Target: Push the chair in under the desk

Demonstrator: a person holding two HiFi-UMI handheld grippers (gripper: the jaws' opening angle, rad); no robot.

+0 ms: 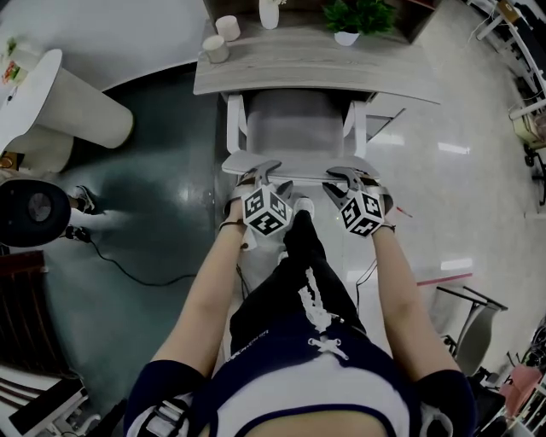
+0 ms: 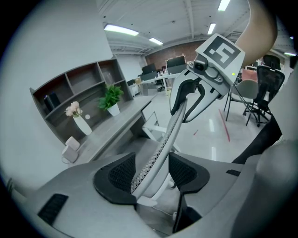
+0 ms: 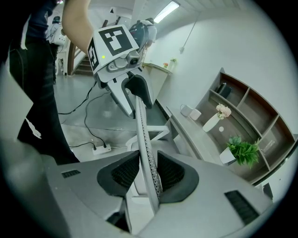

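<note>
A white-framed chair with a grey seat (image 1: 294,119) stands partly under the grey wooden desk (image 1: 316,68), its thin mesh backrest (image 1: 299,164) towards me. My left gripper (image 1: 260,175) is shut on the left part of the backrest's top edge, and my right gripper (image 1: 351,177) is shut on the right part. In the left gripper view the mesh backrest (image 2: 158,148) runs between the pads of the left gripper (image 2: 151,174), with the right gripper (image 2: 188,100) clamped farther along. The right gripper view shows the backrest (image 3: 145,139) pinched in the right gripper (image 3: 148,174).
On the desk stand two cups (image 1: 222,38), a vase (image 1: 270,13) and a potted plant (image 1: 350,21). A white pedestal table (image 1: 77,107) and a black stool (image 1: 30,213) are to the left. A cable (image 1: 128,269) and power strip (image 3: 100,148) lie on the floor. A folding chair (image 1: 473,324) stands at the right.
</note>
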